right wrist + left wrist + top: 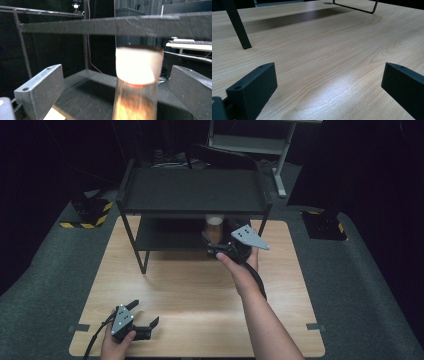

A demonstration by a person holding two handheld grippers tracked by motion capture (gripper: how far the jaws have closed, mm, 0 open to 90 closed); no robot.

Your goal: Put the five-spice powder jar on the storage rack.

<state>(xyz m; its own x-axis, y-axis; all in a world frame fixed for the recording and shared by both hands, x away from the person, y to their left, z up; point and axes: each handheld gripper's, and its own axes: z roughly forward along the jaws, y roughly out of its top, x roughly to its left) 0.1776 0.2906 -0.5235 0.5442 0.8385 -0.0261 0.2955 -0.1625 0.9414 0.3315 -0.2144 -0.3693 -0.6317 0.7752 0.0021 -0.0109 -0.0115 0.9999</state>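
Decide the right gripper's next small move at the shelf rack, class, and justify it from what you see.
Probably draw the right gripper straight back out from the rack's lower shelf. Its jaws stand wide apart, clear of the white-capped jar, which stands upright on that shelf under the top shelf, so it looks already placed.

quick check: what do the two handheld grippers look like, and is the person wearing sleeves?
Both grippers, left and right, are black with two blocky black jaws. Each carries a grey three-cornered plate with small dark holes on top and trails a black cable. The jaw blocks show a small round hole near the top. Forearms are bare; no sleeves visible.
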